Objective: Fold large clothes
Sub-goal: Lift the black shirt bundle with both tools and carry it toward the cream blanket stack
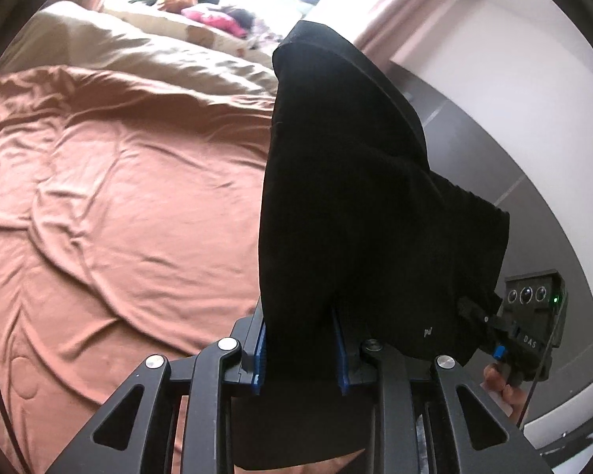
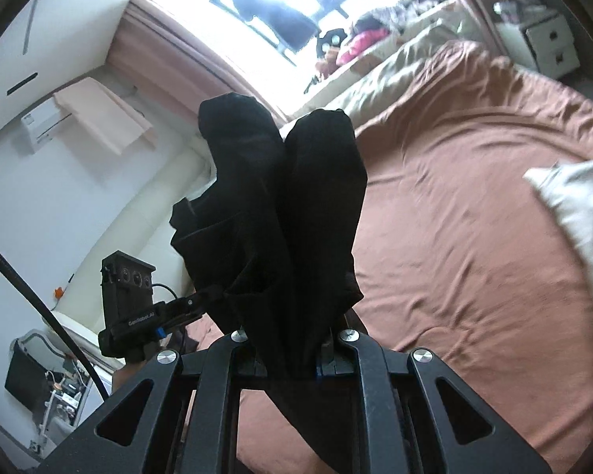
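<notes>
A black garment (image 1: 348,197) hangs bunched and lifted above the bed, held up between both grippers. In the left wrist view my left gripper (image 1: 300,339) is shut on it, the cloth pinched between the blue pads (image 1: 259,351) and draped over the fingers. My right gripper (image 1: 490,324) grips another part of the same cloth at the right, a hand behind it. In the right wrist view the black garment (image 2: 296,205) rises in two dark folds from my right gripper (image 2: 292,359), which is shut on it. My left gripper (image 2: 193,304) holds the cloth's left side.
A rumpled terracotta bed cover (image 1: 118,217) lies below, with a beige duvet (image 1: 146,51) at the far end. A white pillow (image 2: 573,205) lies at the right. A sill with piled clothes (image 2: 359,39), a small drawer unit (image 2: 549,43) and white walls (image 2: 79,181) surround the bed.
</notes>
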Available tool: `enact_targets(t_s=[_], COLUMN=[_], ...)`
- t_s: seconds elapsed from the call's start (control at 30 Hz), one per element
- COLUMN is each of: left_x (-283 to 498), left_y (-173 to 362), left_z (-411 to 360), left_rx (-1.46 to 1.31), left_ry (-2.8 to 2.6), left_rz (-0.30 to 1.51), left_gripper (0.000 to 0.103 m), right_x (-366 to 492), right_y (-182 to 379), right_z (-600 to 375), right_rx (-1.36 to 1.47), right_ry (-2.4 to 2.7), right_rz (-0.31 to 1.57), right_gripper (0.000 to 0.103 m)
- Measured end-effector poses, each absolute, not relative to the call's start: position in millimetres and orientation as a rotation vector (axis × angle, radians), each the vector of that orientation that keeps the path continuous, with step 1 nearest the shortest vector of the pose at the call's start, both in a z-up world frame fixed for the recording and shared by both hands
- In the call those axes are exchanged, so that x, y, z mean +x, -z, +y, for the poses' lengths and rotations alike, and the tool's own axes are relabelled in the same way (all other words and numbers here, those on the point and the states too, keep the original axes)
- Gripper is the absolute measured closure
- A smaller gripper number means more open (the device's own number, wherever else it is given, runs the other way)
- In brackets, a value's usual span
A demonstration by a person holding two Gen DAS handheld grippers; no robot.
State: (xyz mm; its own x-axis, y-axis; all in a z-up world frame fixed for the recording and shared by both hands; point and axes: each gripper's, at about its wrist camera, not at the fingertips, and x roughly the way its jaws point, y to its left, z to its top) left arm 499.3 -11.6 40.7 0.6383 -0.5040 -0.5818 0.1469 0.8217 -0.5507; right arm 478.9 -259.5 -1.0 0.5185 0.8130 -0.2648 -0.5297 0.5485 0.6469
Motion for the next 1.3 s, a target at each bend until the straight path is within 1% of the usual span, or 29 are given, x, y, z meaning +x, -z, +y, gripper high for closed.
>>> enact_targets(t_s=[0.17, 0.47, 0.6, 0.8, 0.93, 1.07, 1.2, 1.3], left_x=[495.4, 499.6, 499.4, 496.4, 495.9, 495.0, 510.3, 524.1], left_y=[-62.7, -84.7, -93.4, -100.4, -98.3, -92.0, -69.7, -54.1], left_z=[-69.9, -168.9, -215.9, -266.5, -296.4, -318.1, -327.9, -335.5], left_rx=[-0.462, -0.456, -0.451, -0.459, -0.484, -0.474, -0.51, -0.485], left_ry=[0.46, 0.592, 0.644, 0.709, 0.753, 0.774, 0.774, 0.761], left_rz=[0.776, 0.769, 0.768, 0.772, 0.79, 0.805, 0.867, 0.902], left_gripper=[0.075, 0.076, 0.076, 0.076, 0.076, 0.076, 0.076, 0.076], right_x=[452.6, 403.5, 387.9, 364.4, 355.3, 362.4, 372.7, 388.1], right_y=[-13.7, -40.1, -50.6, -64.1, -67.0, -65.4, -62.4, -58.3], right_z=[-313.9, -419.7, -452.4, -494.4, -517.1, -518.8, -515.4, -513.0], right_rx=[0.509, 0.479, 0.455, 0.422, 0.42, 0.415, 0.422, 0.437], right_ry=[-0.79, -0.663, -0.625, -0.541, -0.488, -0.456, -0.44, -0.431], right_rz=[0.544, 0.481, 0.47, 0.448, 0.453, 0.463, 0.492, 0.518], right_gripper=[0.093, 0.093, 0.093, 0.093, 0.093, 0.093, 0.093, 0.093])
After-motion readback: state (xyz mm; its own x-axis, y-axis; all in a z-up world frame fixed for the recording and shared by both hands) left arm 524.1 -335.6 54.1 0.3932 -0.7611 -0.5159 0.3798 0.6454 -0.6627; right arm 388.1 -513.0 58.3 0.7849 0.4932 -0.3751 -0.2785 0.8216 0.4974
